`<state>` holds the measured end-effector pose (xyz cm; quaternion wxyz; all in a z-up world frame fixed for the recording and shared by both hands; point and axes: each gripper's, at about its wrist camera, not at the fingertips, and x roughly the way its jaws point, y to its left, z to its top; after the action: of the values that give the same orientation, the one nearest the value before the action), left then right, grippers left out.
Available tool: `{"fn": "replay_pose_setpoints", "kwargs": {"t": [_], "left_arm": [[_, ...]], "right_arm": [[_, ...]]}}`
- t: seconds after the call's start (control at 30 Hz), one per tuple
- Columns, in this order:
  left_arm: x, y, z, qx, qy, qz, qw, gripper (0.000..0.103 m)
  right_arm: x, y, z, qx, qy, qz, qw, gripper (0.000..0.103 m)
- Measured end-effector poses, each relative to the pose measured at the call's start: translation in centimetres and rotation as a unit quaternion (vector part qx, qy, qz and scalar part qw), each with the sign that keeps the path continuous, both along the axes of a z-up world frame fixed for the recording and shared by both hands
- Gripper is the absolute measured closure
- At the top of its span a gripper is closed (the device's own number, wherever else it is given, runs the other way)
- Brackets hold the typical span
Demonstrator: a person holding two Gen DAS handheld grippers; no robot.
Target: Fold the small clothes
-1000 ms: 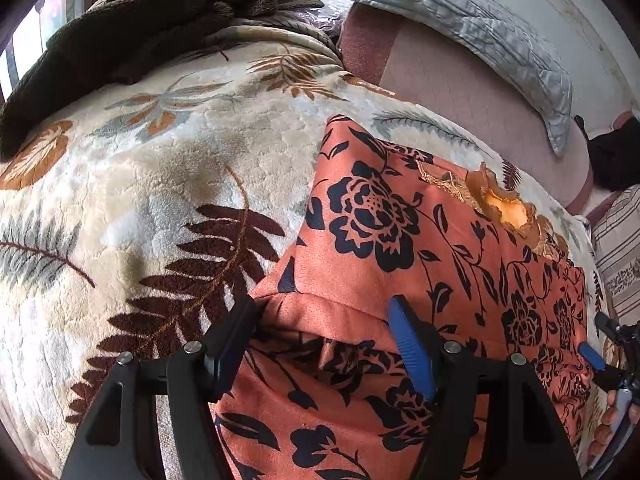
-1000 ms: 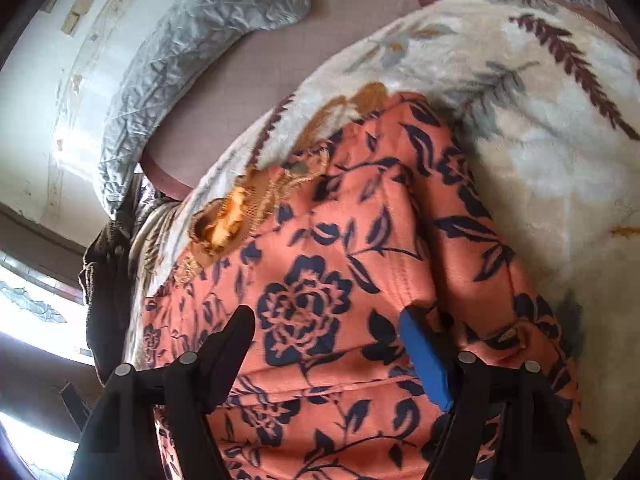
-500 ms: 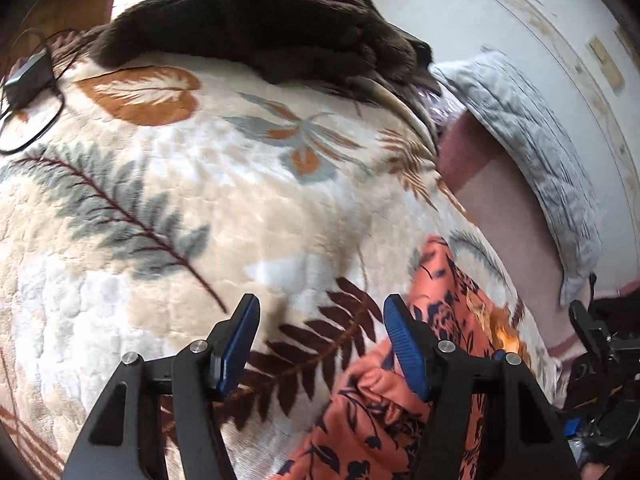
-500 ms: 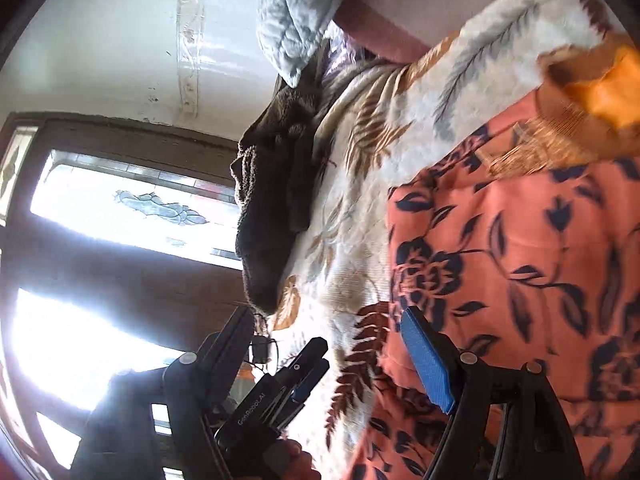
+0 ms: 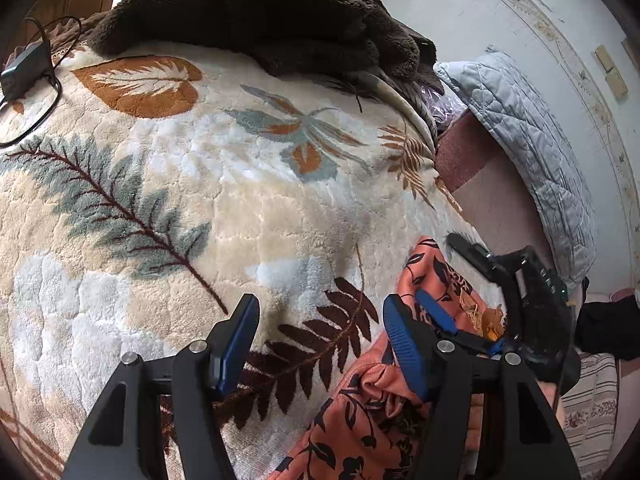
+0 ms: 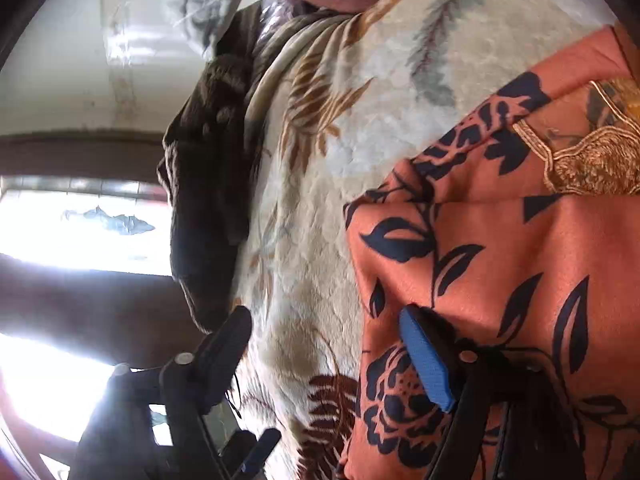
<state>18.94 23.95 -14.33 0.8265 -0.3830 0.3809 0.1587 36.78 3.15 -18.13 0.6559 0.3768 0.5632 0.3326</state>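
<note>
Black tongs (image 5: pixel 318 344) splayed over blanket (image 5: pixel 240 208)

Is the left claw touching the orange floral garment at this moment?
Cannot tell. In the left wrist view the left claw is open over the leaf-print blanket; its right finger overlaps the orange floral garment, with no clear gap or contact.

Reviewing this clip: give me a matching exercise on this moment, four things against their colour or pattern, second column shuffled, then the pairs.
Things:
1. small garment
2. plush blanket
3. fleece throw
4. quilted pillow

Descriptions:
A. plain dark brown
B. pale grey-blue, stitched
C. orange with dark flowers
D. cream with leaf and fern prints

Pairs: 1-C, 2-D, 3-A, 4-B
</note>
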Motion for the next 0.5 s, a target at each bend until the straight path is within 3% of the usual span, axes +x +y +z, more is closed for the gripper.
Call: {"fn": "replay_pose_setpoints", "kwargs": {"t": [0.07,0.13,0.2,0.23,0.27,0.33,0.5], "left_arm": [[-0.1,0.1,0.2,-0.002,-0.003,-0.001,1.0,0.037],[-0.2,0.2,0.4,0.002,-0.007,-0.001,1.0,0.037],[-0.1,0.0,0.4,0.008,-0.006,-0.005,0.9999,0.037],[0.1,-0.2,0.3,0.007,-0.004,-0.011,0.9999,0.037],[0.2,-0.3,0.3,0.005,-0.003,-0.016,0.9999,0.037],[0.2,-0.5,0.4,0.006,-0.008,-0.022,0.9997,0.037],[0.4,-1.4,1.2,0.021,-0.027,-0.05,0.9982,0.037]], "right_arm": [[0.1,0.2,2.0,0.026,-0.016,0.01,0.999,0.025],[-0.1,0.5,3.5,0.021,-0.047,0.015,0.999,0.025],[0.5,1.1,2.3,0.011,-0.037,0.014,0.999,0.018],[1.0,1.6,0.7,-0.021,-0.015,0.018,0.999,0.023],[1.3,1.4,-0.2,-0.022,-0.008,0.011,1.0,0.025],[0.9,0.4,1.0,0.004,-0.011,-0.009,1.0,0.025],[-5.1,-5.4,5.4,-0.009,-0.077,-0.008,0.997,0.024]]}}
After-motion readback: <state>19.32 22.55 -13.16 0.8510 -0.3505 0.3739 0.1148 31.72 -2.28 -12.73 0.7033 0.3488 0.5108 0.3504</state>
